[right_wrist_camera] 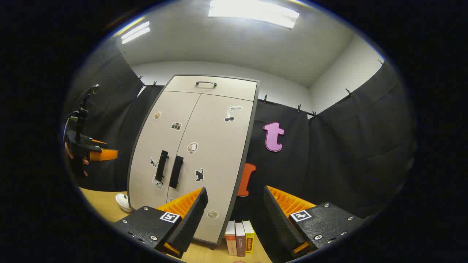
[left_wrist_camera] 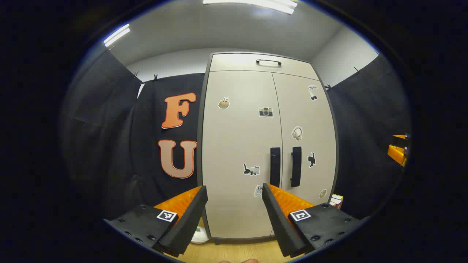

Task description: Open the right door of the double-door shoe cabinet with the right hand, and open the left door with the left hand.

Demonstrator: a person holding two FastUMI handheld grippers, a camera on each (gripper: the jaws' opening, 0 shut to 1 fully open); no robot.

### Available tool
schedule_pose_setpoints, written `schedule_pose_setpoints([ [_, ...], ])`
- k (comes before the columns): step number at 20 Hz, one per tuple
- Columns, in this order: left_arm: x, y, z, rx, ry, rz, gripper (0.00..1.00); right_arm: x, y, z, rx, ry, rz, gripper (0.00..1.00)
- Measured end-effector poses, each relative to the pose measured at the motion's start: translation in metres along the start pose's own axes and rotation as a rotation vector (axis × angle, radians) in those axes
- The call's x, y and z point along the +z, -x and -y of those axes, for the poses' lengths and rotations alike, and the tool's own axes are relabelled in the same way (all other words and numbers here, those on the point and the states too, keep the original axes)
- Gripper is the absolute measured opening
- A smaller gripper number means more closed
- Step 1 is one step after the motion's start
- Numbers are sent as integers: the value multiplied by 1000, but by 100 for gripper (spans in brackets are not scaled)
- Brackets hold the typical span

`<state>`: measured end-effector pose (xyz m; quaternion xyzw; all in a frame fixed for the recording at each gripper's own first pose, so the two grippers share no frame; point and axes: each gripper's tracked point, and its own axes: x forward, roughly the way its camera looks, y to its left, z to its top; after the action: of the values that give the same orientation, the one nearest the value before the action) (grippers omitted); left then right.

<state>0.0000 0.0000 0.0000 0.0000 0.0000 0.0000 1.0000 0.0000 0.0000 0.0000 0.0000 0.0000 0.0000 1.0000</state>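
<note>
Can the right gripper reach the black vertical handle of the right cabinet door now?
Probably yes. The right gripper is open and short of the black vertical handle on the beige right cabinet door; nothing stands between them.

A beige double-door shoe cabinet [left_wrist_camera: 256,146] stands upright at frame centre, left door [left_wrist_camera: 237,153] and right door [left_wrist_camera: 305,135] closed, dark vertical handles [left_wrist_camera: 275,167] side by side.

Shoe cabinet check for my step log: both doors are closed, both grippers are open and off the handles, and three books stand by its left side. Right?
Not quite. The books stand by the right side of the shoe cabinet, as the right gripper view shows. The rest holds: both doors are closed, and the left gripper and right gripper are open, off the handles.
</note>
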Motion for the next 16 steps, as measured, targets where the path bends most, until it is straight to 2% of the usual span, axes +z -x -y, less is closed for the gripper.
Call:
schedule_pose_setpoints([
  [16,2,9,5,-10,12,25,96,-4,0,-11,24,-14,-5,94],
])
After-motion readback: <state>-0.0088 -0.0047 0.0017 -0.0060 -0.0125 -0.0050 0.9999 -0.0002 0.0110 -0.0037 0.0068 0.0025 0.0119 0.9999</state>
